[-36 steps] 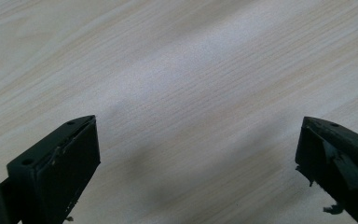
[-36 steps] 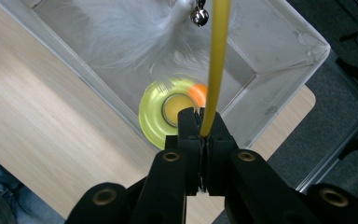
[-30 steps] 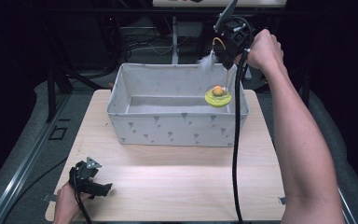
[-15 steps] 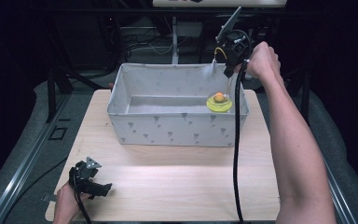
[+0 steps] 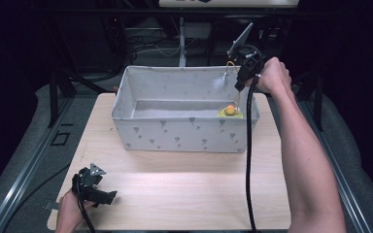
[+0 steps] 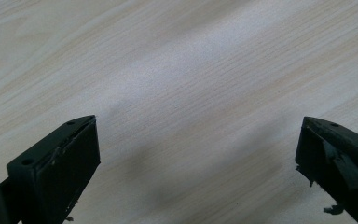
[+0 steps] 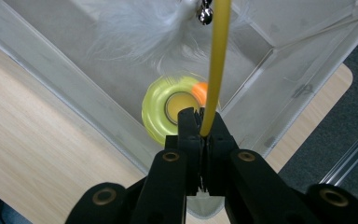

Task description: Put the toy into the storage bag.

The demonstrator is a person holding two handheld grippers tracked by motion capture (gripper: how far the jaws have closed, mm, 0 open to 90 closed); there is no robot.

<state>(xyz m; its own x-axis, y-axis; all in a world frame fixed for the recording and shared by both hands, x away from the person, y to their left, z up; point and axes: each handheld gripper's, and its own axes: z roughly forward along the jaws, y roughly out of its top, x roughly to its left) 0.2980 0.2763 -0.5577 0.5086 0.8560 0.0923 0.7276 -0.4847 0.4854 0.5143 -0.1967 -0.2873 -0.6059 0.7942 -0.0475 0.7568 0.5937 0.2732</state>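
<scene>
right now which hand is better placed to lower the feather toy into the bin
Right. The right gripper is shut on the yellow wand above the grey bin; the left gripper sits open on the table, near its front edge.

Black left gripper [image 5: 108,196] with grey three-cornered plate, black right gripper [image 7: 203,122], brass-ringed screws, trailing black cable
</scene>
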